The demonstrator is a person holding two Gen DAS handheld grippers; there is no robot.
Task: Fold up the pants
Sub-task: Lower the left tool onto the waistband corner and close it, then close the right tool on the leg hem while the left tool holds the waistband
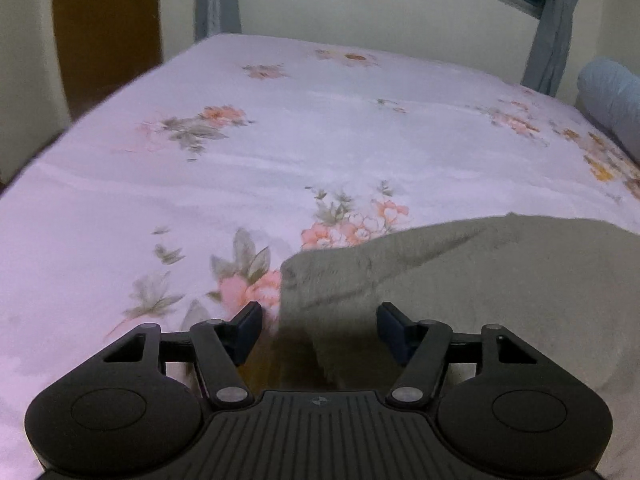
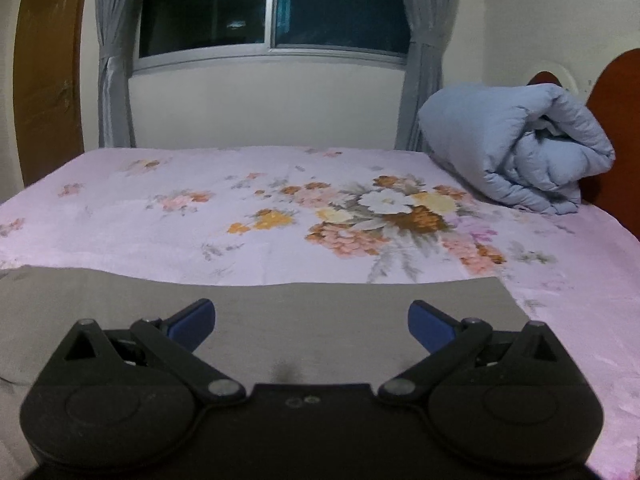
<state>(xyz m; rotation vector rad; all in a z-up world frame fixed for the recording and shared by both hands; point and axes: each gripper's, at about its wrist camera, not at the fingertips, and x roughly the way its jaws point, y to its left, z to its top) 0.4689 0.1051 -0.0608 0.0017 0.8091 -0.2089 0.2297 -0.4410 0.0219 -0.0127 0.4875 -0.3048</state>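
Your pants lie flat on the near edge of the bed, well apart from the rolled blue duvet by the headboard. Your left tongs and right tongs hover over them, released, grasping nothing.

The pants are grey and soft. They lie flat on the near side of the bed, with one straight edge facing the far side.
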